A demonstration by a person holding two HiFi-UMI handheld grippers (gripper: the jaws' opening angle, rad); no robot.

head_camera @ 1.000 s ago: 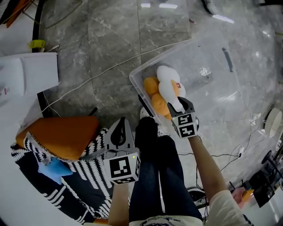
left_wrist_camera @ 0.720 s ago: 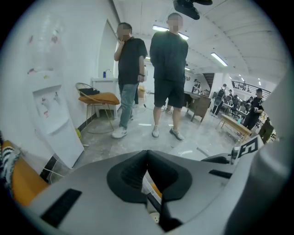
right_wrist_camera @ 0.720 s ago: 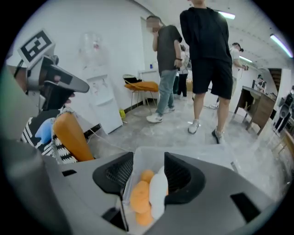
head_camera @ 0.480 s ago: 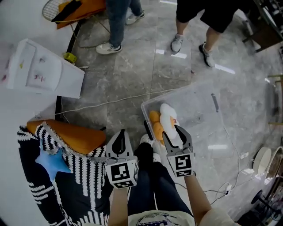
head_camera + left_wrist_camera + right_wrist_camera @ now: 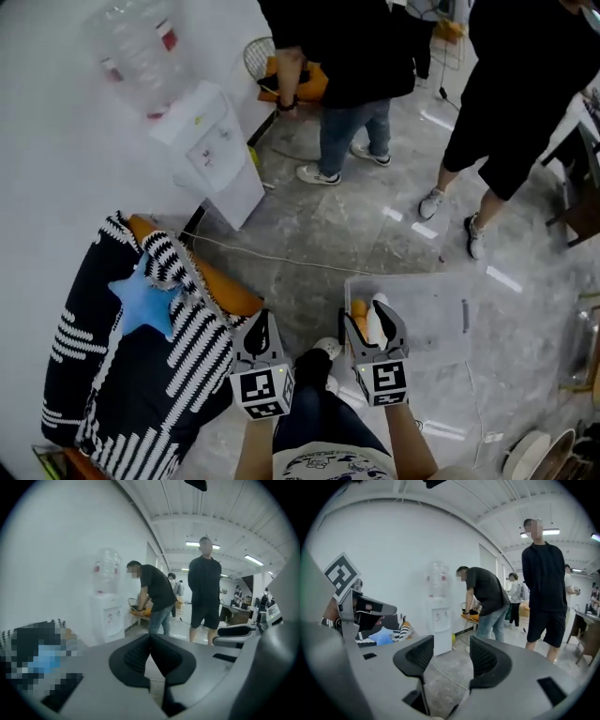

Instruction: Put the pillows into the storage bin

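Left gripper (image 5: 150, 638): jaws are closed tip to tip and nothing is held; it is carried beside the right one, over the person's legs (image 5: 309, 422).
Right gripper (image 5: 449, 652): jaws have just been opening and are seen parted to a moderate gap; nothing is between them, and only floor shows beyond.
Storage bin (image 5: 436, 323): clear-walled, set on the floor just beside the person's feet, on the right.
Pillow in bin (image 5: 360, 308): an orange-and-white one is already lodged at the bin's near-left end; most of the bin is left free.
Pillow to fetch: judged to be the blue star pillow (image 5: 143, 302), laid on the striped cover (image 5: 178, 375) at the left, well apart from the bin. An orange cushion (image 5: 232, 298) is tucked at the cover's edge near it.
Step in hand: judged as the turn from bin to seat for the next pick.
Method: the left jaws are to be opened before the reach. One arm of the star is best taken deep in the pads, since soft stuffing is likely to slip from a shallow pinch. The cover is to be kept out of the bite.
Floor hazard: a white cable (image 5: 281, 261) is laid between seat and bin, so the carry is best kept high.
Far ground: a water dispenser (image 5: 220, 159) and bystanders (image 5: 356, 56) are noted, well off the route.
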